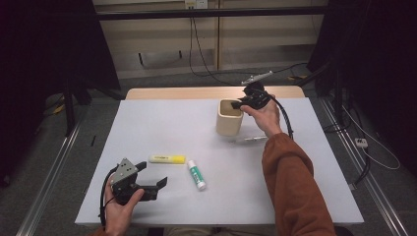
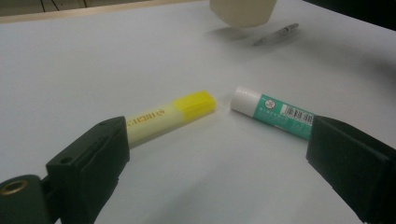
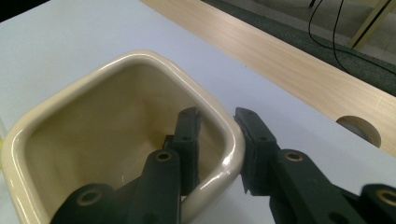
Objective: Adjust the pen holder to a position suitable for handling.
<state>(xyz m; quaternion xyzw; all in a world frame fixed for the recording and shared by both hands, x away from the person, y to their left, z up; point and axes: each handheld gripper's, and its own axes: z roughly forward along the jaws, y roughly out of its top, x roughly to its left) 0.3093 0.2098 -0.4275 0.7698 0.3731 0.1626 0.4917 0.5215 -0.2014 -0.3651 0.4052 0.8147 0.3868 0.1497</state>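
A cream square cup (image 1: 228, 120) stands at the back of the white table (image 1: 147, 128). My right gripper (image 1: 239, 104) is shut on its far wall. In the right gripper view one jaw is inside the cup (image 3: 56, 100) and the other outside, with the gripper (image 3: 217, 114) pinching the rim corner. My left gripper (image 1: 153, 173) rests open near the front left edge. A yellow highlighter (image 1: 167, 159) and a green-and-white glue stick (image 1: 196, 174) lie just beyond it. In the left gripper view the highlighter (image 2: 173, 114) and glue stick (image 2: 273, 112) lie ahead of the open gripper (image 2: 219, 140).
A silver pen (image 1: 251, 139) lies on the table just in front of the cup, also seen as a pen (image 2: 276, 34) far off in the left gripper view. A wooden strip (image 1: 196, 92) runs along the table's back edge. Cables trail on the floor behind.
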